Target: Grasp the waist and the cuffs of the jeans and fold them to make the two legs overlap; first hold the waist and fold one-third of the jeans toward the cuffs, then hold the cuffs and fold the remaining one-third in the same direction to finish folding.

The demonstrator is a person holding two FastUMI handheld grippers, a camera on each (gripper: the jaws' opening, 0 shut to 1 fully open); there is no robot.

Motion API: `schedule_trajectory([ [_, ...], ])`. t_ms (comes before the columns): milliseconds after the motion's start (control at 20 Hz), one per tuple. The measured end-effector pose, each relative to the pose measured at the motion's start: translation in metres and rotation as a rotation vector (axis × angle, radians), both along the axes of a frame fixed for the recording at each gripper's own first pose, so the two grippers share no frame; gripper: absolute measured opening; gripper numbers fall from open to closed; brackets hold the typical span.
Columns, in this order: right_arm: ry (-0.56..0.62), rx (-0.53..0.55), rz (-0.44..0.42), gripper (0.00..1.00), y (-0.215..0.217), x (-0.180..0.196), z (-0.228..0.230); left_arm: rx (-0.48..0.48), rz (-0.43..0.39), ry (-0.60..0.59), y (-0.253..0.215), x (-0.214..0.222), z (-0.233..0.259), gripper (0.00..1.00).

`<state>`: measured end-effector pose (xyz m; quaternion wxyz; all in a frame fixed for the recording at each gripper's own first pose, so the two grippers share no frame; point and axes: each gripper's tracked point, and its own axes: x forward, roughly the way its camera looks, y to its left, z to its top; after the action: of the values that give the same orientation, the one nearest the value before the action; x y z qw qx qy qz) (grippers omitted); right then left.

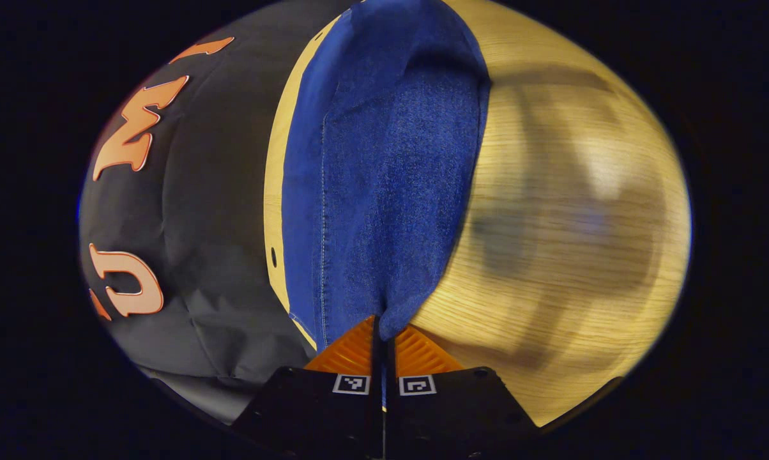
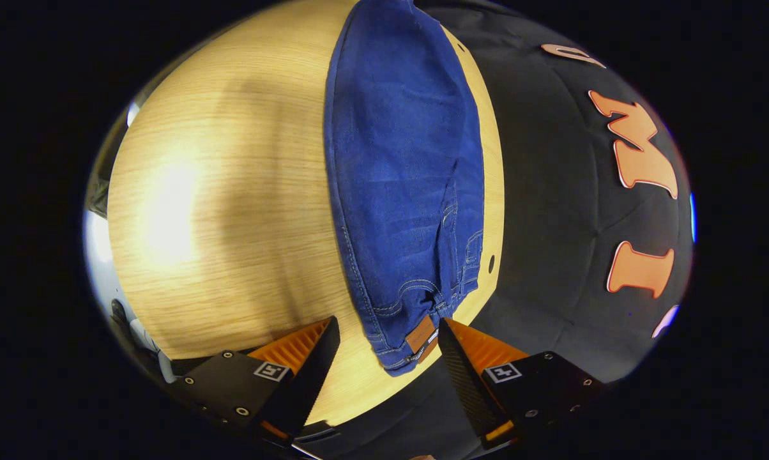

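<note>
Between the closed fingers of the left gripper [image 1: 383,335] a pinch of blue denim is clamped; judged from the plain hem-like end, this is the cuff end of the jeans [image 1: 384,191], though no stitching detail confirms it. At the right gripper [image 2: 389,342] the 2 fingers stand wide apart, straddling the waist [image 2: 416,332] with its leather patch, neither finger touching cloth. Farther out, the jeans lie lengthwise on the wooden table [image 1: 550,255], legs apparently already stacked into 1 strip, near the table edge that meets the booth wall [image 2: 550,191]. Background in the left gripper view is smeared, so that side seems to be in motion. Risks, as judgement: 1) left pinch looks shallow and may hold 1 layer only, so the legs could slide apart when lifted; 2) right gripper closing from this spread may catch only the waistband corner or the patch, giving a skewed one-third fold; 3) strip sits close to the table edge, so a pull toward the wall could drag denim off; 4) uneven tension between the 2 ends would wrinkle the stack.
</note>
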<state>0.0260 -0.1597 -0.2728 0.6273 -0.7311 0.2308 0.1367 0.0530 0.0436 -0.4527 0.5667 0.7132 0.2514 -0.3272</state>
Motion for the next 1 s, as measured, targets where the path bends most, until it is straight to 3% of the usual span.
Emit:
schedule_trajectory([
  [550,0.003,0.004,0.074,0.93,0.03,0.041,-0.001,-0.007,0.031,0.018,0.002,-0.001,-0.001,0.03],
  [800,0.102,0.0,0.02,0.39,0.025,0.044,-0.027,-0.012,0.064,0.028,0.001,-0.002,-0.001,0.02],
  [850,0.098,0.009,0.012,0.15,0.023,0.04,-0.022,-0.011,0.076,0.036,0.001,-0.002,-0.001,0.02],
  [900,0.107,0.018,-0.002,0.04,0.024,0.041,-0.022,-0.014,0.095,0.051,0.002,-0.002,-0.001,0.03],
  [1000,0.149,0.055,-0.05,0.08,0.02,0.037,-0.024,-0.018,0.157,0.113,0.002,-0.01,-0.001,0.02],
])
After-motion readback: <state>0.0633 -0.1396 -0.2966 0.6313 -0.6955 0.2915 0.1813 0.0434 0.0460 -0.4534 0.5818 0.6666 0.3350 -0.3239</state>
